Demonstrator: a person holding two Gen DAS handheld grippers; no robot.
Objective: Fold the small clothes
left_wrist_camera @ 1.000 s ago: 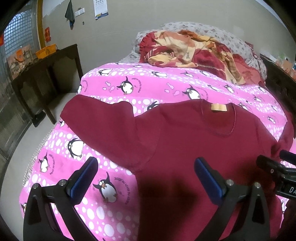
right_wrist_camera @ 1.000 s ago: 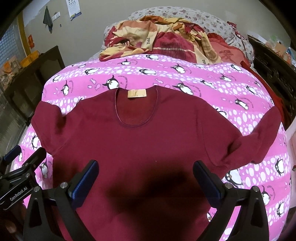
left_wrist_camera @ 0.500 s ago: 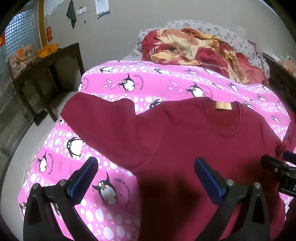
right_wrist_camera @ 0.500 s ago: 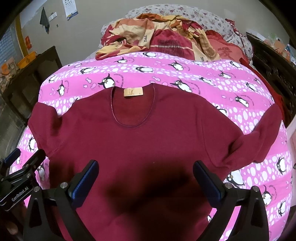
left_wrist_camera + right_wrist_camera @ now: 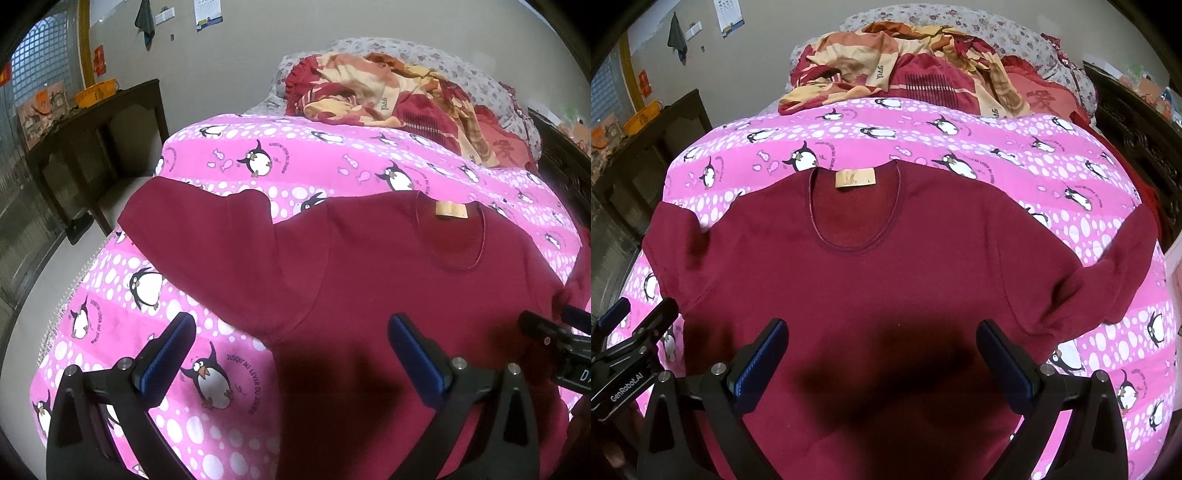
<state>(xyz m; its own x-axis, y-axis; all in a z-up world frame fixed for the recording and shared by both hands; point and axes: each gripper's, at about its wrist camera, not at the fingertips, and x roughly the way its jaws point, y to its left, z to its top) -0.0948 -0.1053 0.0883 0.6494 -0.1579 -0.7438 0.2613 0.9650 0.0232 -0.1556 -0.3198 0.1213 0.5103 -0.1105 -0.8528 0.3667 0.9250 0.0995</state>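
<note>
A dark red short-sleeved shirt [image 5: 886, 280] lies spread flat, front up, on a pink penguin-print bedcover [image 5: 997, 144], neckline toward 12 o'clock with a tan label [image 5: 855, 178] inside the collar. In the right wrist view one sleeve [image 5: 1108, 266] reaches out toward 3 o'clock and the other [image 5: 676, 240] toward 9 o'clock, both resting on the cover. In the left wrist view the shirt [image 5: 388, 280] fills the middle and right, and its near sleeve [image 5: 207, 236] stretches toward 10 o'clock.

The right gripper [image 5: 882, 365] hovers over the lower body of the shirt, its blue-padded fingers [image 5: 761, 362] spread wide with nothing between them. The left gripper [image 5: 291, 354] hangs above the shirt's side seam just under the armpit, jaws likewise released and empty; one pad is over the bedcover, the other over the cloth. Each gripper shows at the edge of the other's view: the left at 8 o'clock in the right view, the right at 4 o'clock in the left view.

Beyond the cover, at 12 o'clock, sits a rumpled red and cream quilt [image 5: 905, 66] against a grey flowered pillow [image 5: 960, 22]. A dark wooden table [image 5: 92, 125] stands at 10 o'clock beside the bed, with an orange basket [image 5: 96, 90] on it.
</note>
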